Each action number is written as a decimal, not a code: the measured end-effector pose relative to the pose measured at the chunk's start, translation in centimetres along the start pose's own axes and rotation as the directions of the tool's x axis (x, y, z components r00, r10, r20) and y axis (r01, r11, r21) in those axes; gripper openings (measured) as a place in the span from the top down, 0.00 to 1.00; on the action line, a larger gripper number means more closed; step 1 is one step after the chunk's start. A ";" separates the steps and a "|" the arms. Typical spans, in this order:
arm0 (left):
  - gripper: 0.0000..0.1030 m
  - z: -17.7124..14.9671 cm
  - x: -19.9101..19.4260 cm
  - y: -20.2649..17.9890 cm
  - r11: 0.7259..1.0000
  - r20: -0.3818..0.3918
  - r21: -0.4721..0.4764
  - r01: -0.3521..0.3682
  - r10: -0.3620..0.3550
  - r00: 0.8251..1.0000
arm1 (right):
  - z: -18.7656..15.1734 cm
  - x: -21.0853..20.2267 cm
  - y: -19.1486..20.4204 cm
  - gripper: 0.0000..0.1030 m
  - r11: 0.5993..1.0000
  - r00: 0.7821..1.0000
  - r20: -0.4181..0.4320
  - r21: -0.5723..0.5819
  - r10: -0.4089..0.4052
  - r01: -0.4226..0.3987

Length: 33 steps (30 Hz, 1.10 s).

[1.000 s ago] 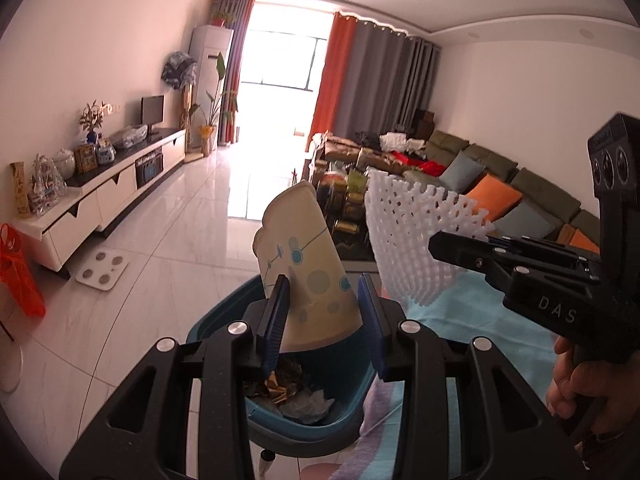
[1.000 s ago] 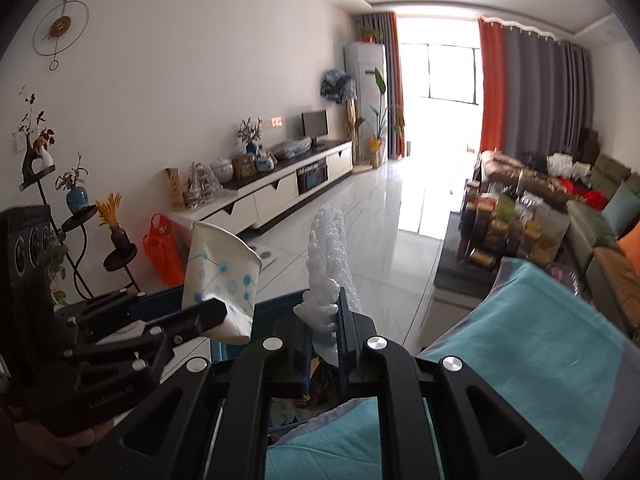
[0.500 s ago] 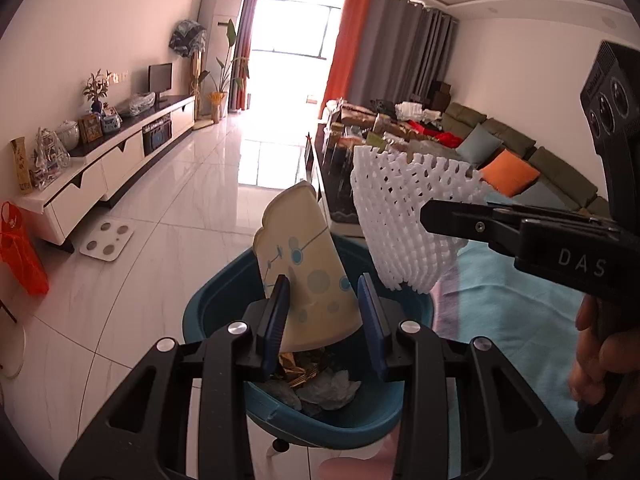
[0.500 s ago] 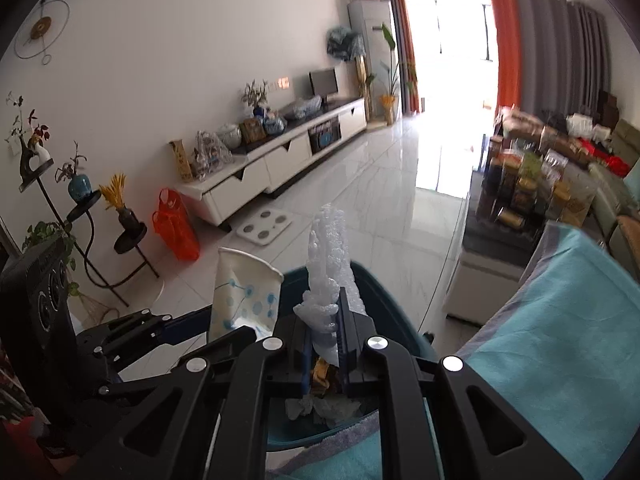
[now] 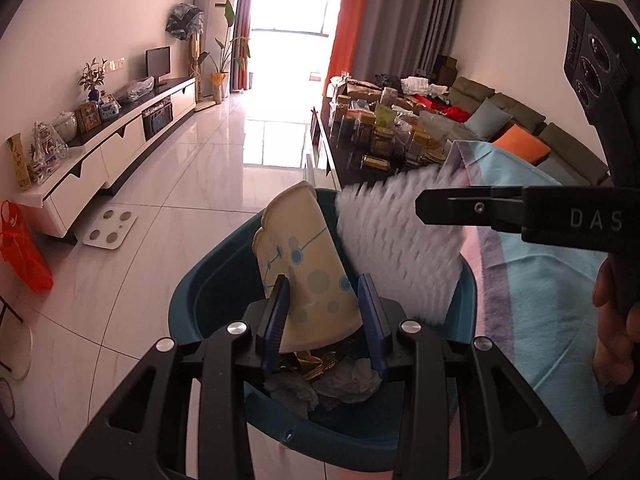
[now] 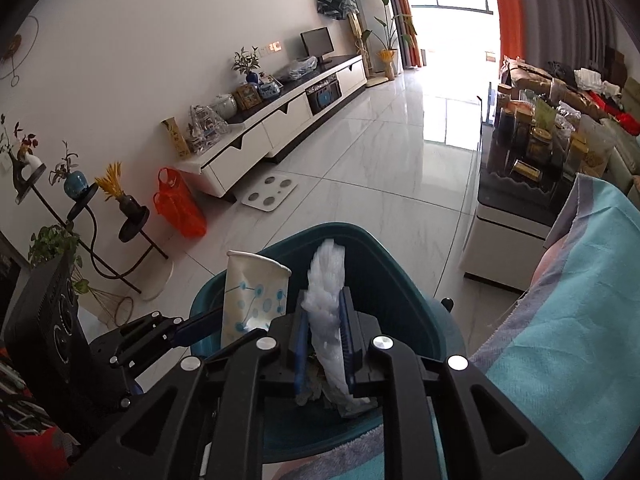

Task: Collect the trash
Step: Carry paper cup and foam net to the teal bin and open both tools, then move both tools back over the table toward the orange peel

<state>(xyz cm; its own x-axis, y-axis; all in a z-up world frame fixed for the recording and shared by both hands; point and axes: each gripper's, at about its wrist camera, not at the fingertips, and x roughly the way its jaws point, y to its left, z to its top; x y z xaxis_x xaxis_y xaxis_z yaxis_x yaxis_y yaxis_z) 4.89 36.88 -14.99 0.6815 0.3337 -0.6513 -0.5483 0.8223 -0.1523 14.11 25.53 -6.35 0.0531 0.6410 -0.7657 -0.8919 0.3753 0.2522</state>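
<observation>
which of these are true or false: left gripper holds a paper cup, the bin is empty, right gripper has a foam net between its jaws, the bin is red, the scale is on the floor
1. The left gripper holds a paper cup. True.
2. The bin is empty. False: crumpled trash lies inside.
3. The right gripper has a white foam net between its jaws. True; they have just been opening.
4. The bin is red. False: it is dark teal.
5. The scale is on the floor. True.

Counted: one paper cup [image 5: 308, 272], one white foam net [image 5: 400, 248], one teal bin [image 5: 208, 292], one orange bag [image 6: 178, 204], one white floor scale [image 6: 269, 192], two tools. Crumpled scraps in bin: number unclear.
</observation>
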 end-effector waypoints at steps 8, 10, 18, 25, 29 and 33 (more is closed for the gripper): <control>0.65 -0.3 1.2 0.1 1.000 -0.016 0.006 -0.012 0.012 1.000 | 0.3 -0.2 -0.6 0.73 1.000 1.000 0.011 0.028 0.007 -0.007; 0.63 -0.3 1.3 0.1 1.000 -0.020 0.007 -0.015 0.015 1.000 | 0.3 -0.4 -0.8 0.68 0.999 1.000 0.021 0.035 0.004 -0.005; 0.42 0.6 -0.3 -0.3 1.000 0.029 -0.003 -0.029 0.029 0.999 | 0.3 -2.5 -1.5 0.57 0.999 0.997 0.075 0.053 -0.015 0.011; 0.05 1.8 -5.8 0.5 0.996 0.150 -0.066 -0.066 0.075 0.986 | -0.4 -5.8 -1.7 0.30 0.998 0.986 0.157 0.059 -0.047 0.039; 0.05 2.8 -9.2 0.9 0.990 0.193 -0.110 -0.086 0.106 0.975 | -1.1 -8.1 -1.4 0.18 0.997 0.976 0.211 0.050 -0.060 0.051; 0.05 3.6 -12.9 1.0 0.987 0.246 -0.138 -0.084 0.116 0.962 | -2.5 -11.3 -1.1 0.08 0.996 0.956 0.282 0.040 -0.084 0.076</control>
<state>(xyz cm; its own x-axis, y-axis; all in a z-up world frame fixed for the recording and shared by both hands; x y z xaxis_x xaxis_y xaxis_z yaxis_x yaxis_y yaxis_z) -2.74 35.05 -4.06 0.7111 0.5300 -0.4619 -0.6652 0.7199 -0.1980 13.37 16.17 0.50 0.2524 0.7698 -0.5862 -0.8666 0.4494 0.2170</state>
